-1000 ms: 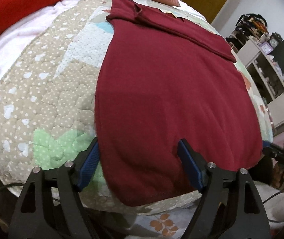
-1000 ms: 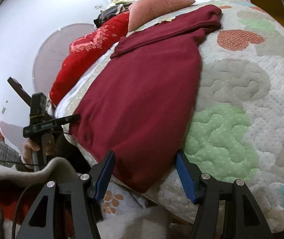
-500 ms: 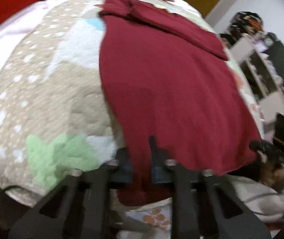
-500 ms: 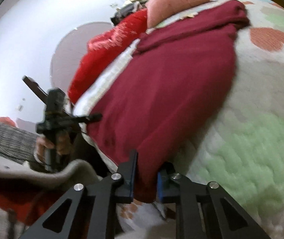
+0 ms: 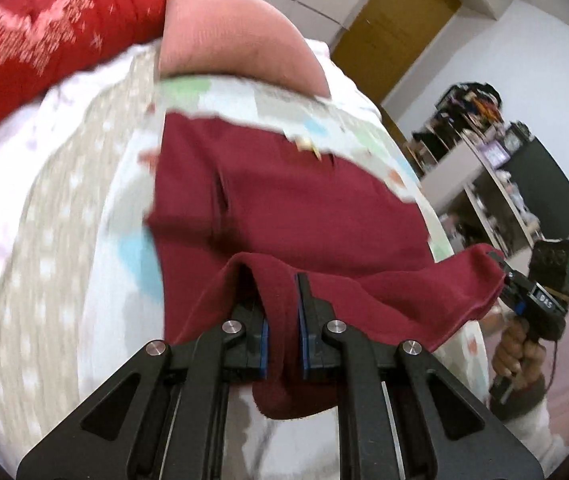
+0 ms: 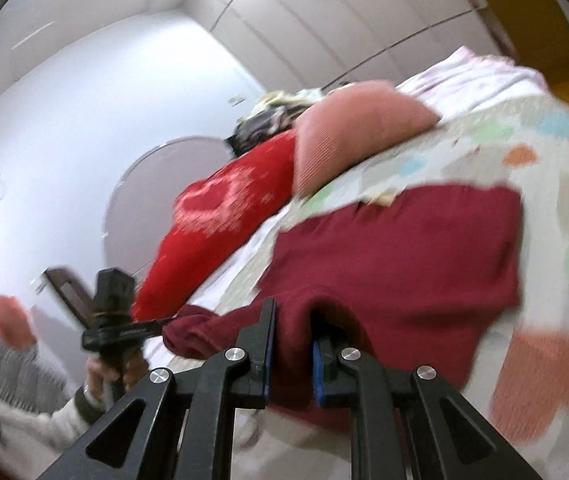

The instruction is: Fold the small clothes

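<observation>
A dark red garment [image 5: 308,204] lies on a patterned quilt [image 5: 68,248] on a bed. My left gripper [image 5: 282,320] is shut on the garment's near hem at its left corner and holds it lifted over the cloth. My right gripper [image 6: 290,344] is shut on the same hem at the right corner; the garment [image 6: 412,252] bunches up between its jaws. The lifted hem hangs in a sagging line between both grippers. The right gripper also shows at the right in the left wrist view [image 5: 516,288], and the left gripper at the left in the right wrist view [image 6: 156,326].
A pink pillow [image 5: 236,36] and a bright red blanket [image 5: 36,36] lie at the head of the bed. Shelves with clutter [image 5: 496,168] and a wooden door [image 5: 396,28] stand to the right. White wardrobes [image 6: 364,20] rise behind the bed.
Both grippers went from open to shut on the near hem, then lifted it and carried it forward toward the pillow. The garment now looks shorter, with its near part doubled over.
</observation>
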A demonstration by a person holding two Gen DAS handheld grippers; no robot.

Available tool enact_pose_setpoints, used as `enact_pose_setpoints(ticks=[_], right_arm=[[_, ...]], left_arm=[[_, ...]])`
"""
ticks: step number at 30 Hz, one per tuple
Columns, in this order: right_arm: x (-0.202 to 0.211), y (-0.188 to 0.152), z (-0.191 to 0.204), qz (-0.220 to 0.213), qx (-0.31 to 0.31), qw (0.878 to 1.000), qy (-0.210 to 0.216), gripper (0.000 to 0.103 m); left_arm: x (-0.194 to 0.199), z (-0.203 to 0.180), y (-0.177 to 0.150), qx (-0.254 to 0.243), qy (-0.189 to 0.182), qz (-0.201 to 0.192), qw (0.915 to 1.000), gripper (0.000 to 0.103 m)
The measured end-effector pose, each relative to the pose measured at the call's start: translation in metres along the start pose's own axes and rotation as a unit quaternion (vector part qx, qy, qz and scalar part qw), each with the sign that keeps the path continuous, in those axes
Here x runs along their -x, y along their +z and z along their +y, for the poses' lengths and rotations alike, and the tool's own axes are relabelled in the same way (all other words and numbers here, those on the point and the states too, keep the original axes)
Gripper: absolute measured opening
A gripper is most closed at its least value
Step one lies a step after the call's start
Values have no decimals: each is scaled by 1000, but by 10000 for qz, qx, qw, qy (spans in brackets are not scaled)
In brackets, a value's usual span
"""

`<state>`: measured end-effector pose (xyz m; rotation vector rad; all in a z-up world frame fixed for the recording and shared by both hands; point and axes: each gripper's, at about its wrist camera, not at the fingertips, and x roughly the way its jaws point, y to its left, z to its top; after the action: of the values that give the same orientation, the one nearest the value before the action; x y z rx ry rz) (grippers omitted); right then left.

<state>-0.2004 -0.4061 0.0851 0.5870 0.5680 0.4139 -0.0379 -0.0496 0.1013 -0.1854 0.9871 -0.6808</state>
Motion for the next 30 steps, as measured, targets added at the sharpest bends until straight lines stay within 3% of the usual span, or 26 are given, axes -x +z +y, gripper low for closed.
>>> enact_pose_setpoints(ticks=[8, 11, 13, 14, 15, 16, 17, 18, 19, 21, 23, 27, 30], right_arm=[[-52, 78, -65, -230, -453, 9960, -732, 14], [-90, 90, -94, -137, -829, 9902, -1112, 15], [-108, 94, -112, 110, -1177, 9832, -1389, 23], [-110, 94, -120, 145, -1371, 9801, -1427, 36], [-105, 95, -126, -7, -1576, 9778, -1378, 46], [-96, 95, -129, -253, -1723, 9757, -1331, 49], [-81, 96, -130, -569, -1855, 9723, -1307, 52], [-72, 97, -131, -723, -1897, 9704, -1311, 53], [-63, 98, -129, -790, -1885, 9696, -1346, 53], [-54, 99, -117, -690, -1632, 9740, -1409, 53], [-52, 98, -101, -600, -1270, 9797, -1430, 53], [-80, 94, -67, -88, -412, 9872, -1537, 50], [-114, 89, -57, 378, 226, 9786, -2010, 48]], left_arm=[[-66, 21, 79, 323, 339, -122, 9988, 10], [-93, 29, 99, 469, 342, 204, 9981, 14], [-101, 34, 105, 528, 254, 468, 9972, 24], [-101, 32, 109, 506, 210, 482, 9973, 25], [-97, 32, 111, 455, 128, 473, 9978, 28], [-93, 32, 113, 434, 72, 453, 9980, 34], [-87, 34, 116, 434, 54, 373, 9983, 44], [-77, 35, 118, 444, 203, 124, 9987, 66], [-69, 36, 120, 472, 328, -115, 9983, 78], [-50, 40, 122, 556, 257, -586, 9964, 81], [-46, 41, 122, 599, 105, -536, 9967, 81], [-56, 30, 110, 322, 245, -421, 9983, 81], [-83, 19, 103, -13, 627, -200, 9978, 81]])
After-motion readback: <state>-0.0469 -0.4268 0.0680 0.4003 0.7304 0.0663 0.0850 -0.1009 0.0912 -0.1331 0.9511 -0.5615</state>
